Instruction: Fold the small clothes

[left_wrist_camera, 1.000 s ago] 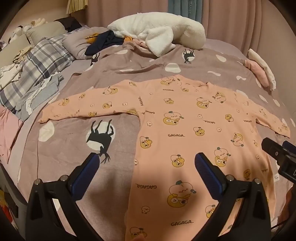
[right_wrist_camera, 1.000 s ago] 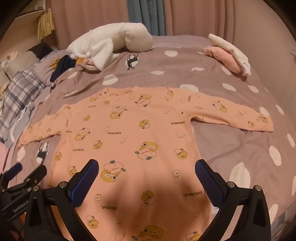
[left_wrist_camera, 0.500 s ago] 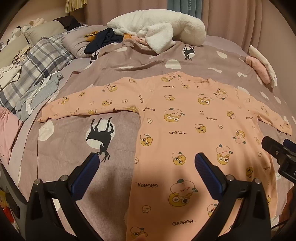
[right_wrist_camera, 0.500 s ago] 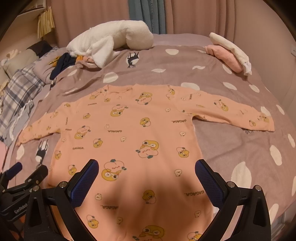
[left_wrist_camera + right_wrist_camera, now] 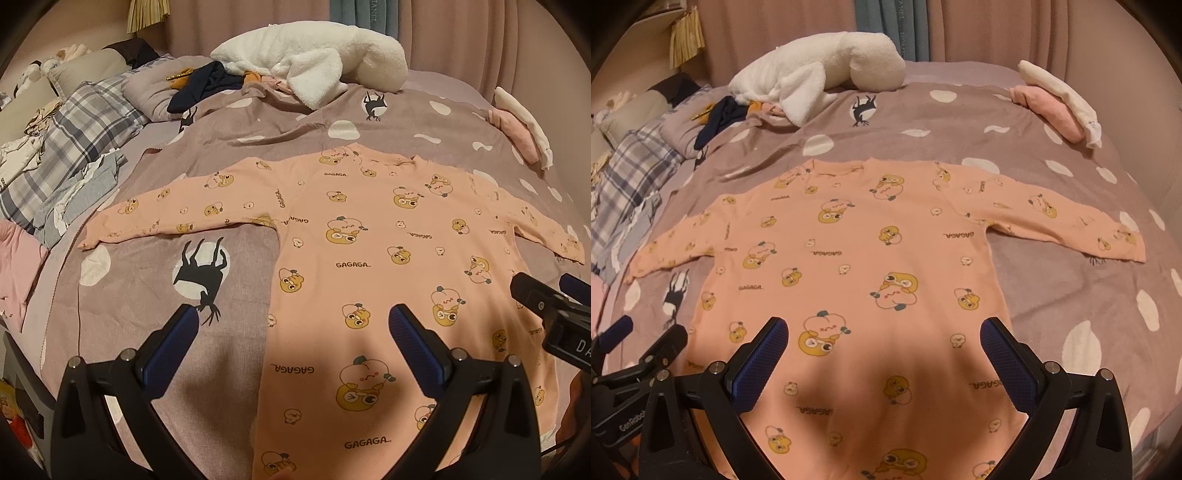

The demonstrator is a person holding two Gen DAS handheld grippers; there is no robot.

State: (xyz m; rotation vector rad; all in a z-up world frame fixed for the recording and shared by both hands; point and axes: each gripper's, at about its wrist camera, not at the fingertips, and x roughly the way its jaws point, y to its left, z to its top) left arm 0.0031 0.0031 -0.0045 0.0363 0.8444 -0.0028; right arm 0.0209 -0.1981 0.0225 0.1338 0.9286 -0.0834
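Note:
A small peach long-sleeved shirt (image 5: 369,258) (image 5: 857,266) with cartoon prints and "GAGAGA" lettering lies flat on the bed, both sleeves spread out sideways, collar at the far side. My left gripper (image 5: 293,328) hovers open over the shirt's left edge near the hem, with nothing between its blue pads. Over the lower middle of the shirt my right gripper (image 5: 884,336) stands open and empty too. The right gripper also shows at the right edge of the left wrist view (image 5: 546,299), and the left gripper at the lower left of the right wrist view (image 5: 639,350).
The bed has a mauve cover (image 5: 147,295) with white spots and black animal prints. A white fluffy plush (image 5: 820,74) and dark clothes (image 5: 207,85) lie at the far side. Folded pink and white clothes (image 5: 1060,99) sit far right. Plaid bedding (image 5: 66,147) lies left.
Both grippers have drawn back and risen slightly, so the shirt sits a little lower and farther in each view. Both stay open; the shirt has not moved.

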